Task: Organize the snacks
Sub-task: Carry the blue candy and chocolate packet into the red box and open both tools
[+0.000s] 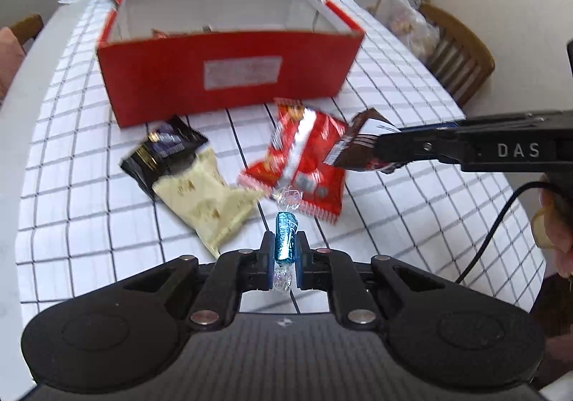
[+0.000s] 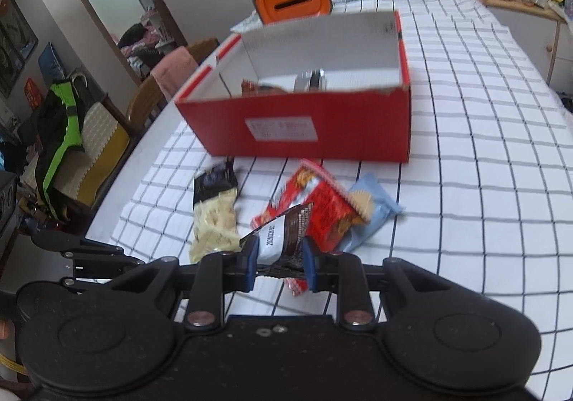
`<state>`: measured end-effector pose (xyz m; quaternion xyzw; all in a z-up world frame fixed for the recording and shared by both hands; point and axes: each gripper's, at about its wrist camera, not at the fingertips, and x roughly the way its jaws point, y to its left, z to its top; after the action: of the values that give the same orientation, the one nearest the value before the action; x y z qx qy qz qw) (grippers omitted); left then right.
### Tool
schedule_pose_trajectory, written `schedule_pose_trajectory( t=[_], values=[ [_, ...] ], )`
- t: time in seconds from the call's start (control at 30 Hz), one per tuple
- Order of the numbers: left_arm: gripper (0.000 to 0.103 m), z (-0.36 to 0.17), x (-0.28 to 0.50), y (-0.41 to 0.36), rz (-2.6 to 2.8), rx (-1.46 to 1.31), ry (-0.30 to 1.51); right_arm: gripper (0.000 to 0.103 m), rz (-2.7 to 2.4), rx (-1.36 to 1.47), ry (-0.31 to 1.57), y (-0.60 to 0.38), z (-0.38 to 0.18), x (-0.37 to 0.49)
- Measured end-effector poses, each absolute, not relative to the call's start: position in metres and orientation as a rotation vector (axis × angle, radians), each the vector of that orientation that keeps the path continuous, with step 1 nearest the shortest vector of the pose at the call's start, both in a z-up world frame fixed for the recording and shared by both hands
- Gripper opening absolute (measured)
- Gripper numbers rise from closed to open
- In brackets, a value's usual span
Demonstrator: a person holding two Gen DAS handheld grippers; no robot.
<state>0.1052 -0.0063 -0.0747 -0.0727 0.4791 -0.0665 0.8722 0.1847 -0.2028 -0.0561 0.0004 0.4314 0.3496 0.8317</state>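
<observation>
Two close, perhaps blurred wrist views toward the shared red box (image 1: 229,71) (image 2: 297,129).

Blue candy (image 1: 285,238): glossy metallic foil, clear crinkled twist ends. Brown packet (image 2: 286,236): shiny plastic film. Red box (image 1: 229,75): matt cardboard with a paper label. Tablecloth (image 1: 412,193): matt checked cloth. Chair (image 1: 462,53) at 2 o'clock: varnished wood. Left gripper (image 1: 284,247): matt black plastic, metal pins.

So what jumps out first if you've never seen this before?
The big open red box in the middle of the checkered table. In front of it each gripper pinches a snack: the left gripper a blue foil candy, the right gripper a brown wrapper, above loose packets.
</observation>
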Motion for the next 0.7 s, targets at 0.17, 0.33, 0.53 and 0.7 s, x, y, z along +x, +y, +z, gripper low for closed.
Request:
schedule_pose_trajectory(
  t=[0.17,0.33,0.53,0.7],
  values=[
    [0.011,-0.051,0.116,0.004,-0.104,-0.164,0.932,0.024,0.723,0.017,0.850,-0.204,-0.034,0.198],
    [0.011,-0.030,0.135,0.014,-0.068,-0.156,0.872,0.024,0.698,0.018,0.797,-0.203,-0.015,0.218],
    [0.011,-0.012,0.162,0.023,-0.029,-0.127,0.824,0.024,0.673,0.007,0.755,-0.197,-0.002,0.243],
    [0.011,-0.004,0.186,0.030,-0.006,-0.098,0.805,0.024,0.659,0.000,0.735,-0.190,0.003,0.261]
  ],
)
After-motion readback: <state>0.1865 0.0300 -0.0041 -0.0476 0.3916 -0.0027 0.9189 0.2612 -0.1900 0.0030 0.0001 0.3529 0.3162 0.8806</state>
